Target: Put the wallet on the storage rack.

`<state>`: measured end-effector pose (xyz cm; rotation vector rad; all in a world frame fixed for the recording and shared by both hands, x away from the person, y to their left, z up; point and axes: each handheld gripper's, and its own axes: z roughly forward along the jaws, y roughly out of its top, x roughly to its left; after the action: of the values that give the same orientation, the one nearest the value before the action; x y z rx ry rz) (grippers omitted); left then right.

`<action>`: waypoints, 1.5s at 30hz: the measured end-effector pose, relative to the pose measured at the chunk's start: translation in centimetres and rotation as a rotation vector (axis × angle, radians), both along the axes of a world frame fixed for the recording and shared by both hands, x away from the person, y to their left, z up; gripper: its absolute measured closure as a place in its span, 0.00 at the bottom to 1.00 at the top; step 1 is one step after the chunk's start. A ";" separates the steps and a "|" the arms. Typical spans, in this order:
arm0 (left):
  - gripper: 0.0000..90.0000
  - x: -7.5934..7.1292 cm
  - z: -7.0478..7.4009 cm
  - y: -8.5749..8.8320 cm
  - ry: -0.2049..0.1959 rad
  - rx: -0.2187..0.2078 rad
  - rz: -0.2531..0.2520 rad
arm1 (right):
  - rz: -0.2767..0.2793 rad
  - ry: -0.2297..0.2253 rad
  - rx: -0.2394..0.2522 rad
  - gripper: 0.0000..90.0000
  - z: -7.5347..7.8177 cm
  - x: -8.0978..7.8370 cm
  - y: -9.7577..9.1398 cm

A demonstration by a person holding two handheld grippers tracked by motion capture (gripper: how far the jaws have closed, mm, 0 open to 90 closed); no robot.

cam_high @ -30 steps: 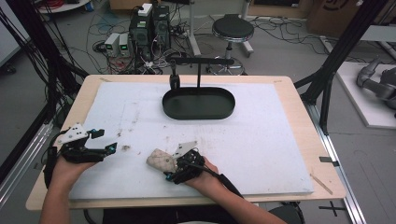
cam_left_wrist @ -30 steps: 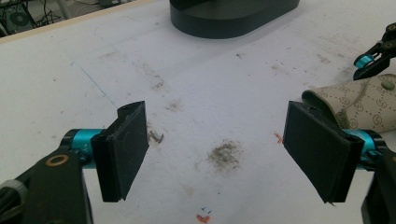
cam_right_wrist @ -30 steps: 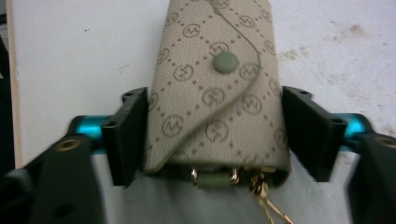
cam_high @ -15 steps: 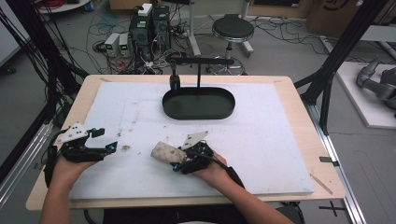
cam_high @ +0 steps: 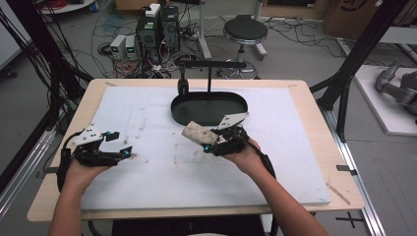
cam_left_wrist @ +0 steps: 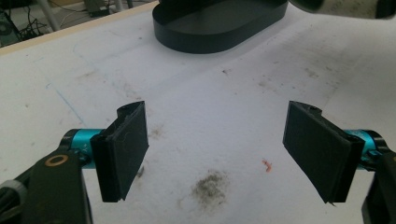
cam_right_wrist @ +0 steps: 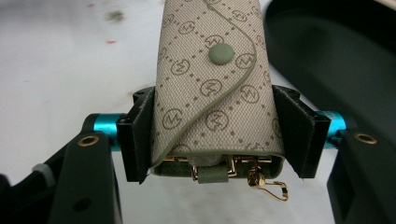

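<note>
Landmark: the black oval tray [cam_high: 209, 109], standing on the far middle of the white mat [cam_high: 162, 172]; all places below are given from it.
Left gripper [cam_high: 115, 147]: mine, held low over the mat, well apart from the tray, on its near left side. My 2 jaws stand wide open with nothing between them; in the left gripper view bare mat lies in the gap.
Mat marks: a grey smudge [cam_left_wrist: 210, 186] and a small red speck [cam_left_wrist: 267, 164] lie under my open left jaws, on the near side of the tray [cam_left_wrist: 219, 23].
Right gripper [cam_high: 210, 143]: mine, held just beside the tray's near rim. My 2 jaws are closed on the sides of a beige key pouch [cam_right_wrist: 215, 88], 1 pad on each side.
Key pouch [cam_high: 196, 132]: clear of the mat, in my right jaws, its free end reaching toward the tray's near left rim. Monogram print, 1 round green snap [cam_right_wrist: 221, 53], gold clasp hardware [cam_right_wrist: 268, 184] hanging at the gripped end.
Stand: a black post and crossbar [cam_high: 211, 65] rises at the tray's far side.
Floor beyond the tray: a round stool [cam_high: 245, 30], cables and electronics boxes [cam_high: 157, 24].
</note>
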<state>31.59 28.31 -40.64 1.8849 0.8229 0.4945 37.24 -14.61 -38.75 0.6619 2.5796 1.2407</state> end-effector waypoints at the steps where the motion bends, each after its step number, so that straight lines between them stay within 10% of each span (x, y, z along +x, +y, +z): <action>1: 0.25 0.1 0.0 -0.1 0.000 -0.003 -0.001 | -0.021 -0.002 0.006 0.40 0.4 0.9 -0.8; 26: 0.25 1.2 0.4 -1.4 -0.008 -0.019 -0.036 | -0.108 -0.020 -0.113 0.40 2.0 10.6 -2.4; 45: 0.25 1.4 0.1 -1.5 0.002 -0.009 -0.034 | -0.160 0.025 -0.211 0.40 -2.4 15.6 -1.2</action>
<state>32.96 26.77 -40.58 1.8882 0.7925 0.4671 52.81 -15.86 -41.18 0.8247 2.5706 0.9026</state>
